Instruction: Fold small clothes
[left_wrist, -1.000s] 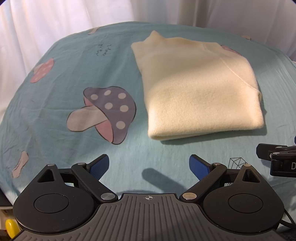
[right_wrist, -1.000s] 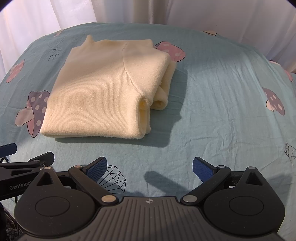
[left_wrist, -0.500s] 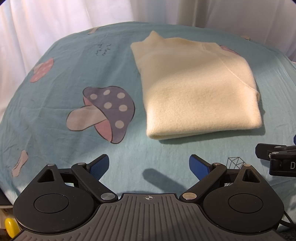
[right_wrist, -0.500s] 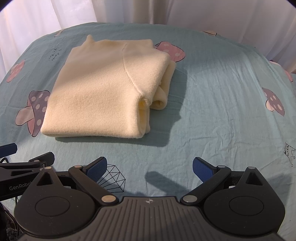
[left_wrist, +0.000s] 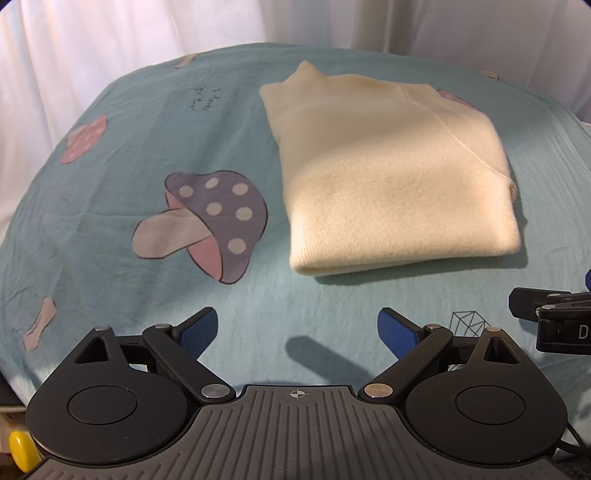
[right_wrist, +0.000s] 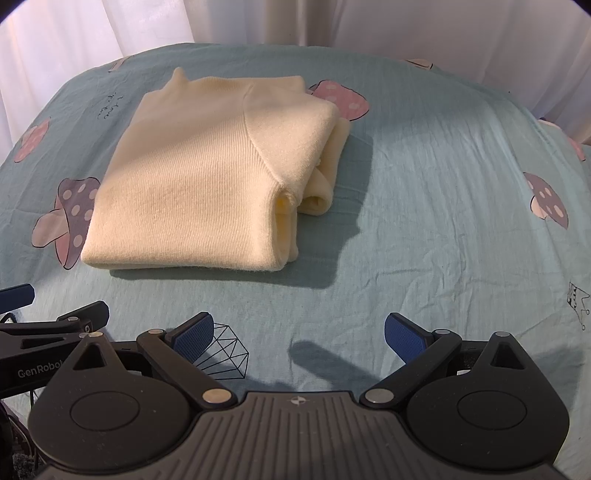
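Left wrist — left gripper (left_wrist: 297, 326) spread wide, empty | right gripper (right_wrist: 299, 334) likewise | folded cream sweater (right_wrist: 207, 184) ahead, unobstructed — mushroom-print sheet (right_wrist: 443, 206) beneath

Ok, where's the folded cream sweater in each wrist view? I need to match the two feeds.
Left wrist: folded cream sweater sits upper right of centre, ahead of the open left gripper.
Right wrist: the sweater sits upper left of centre, ahead of the open right gripper.
Shared landmark: purple spotted mushroom print beside the sweater's left edge.
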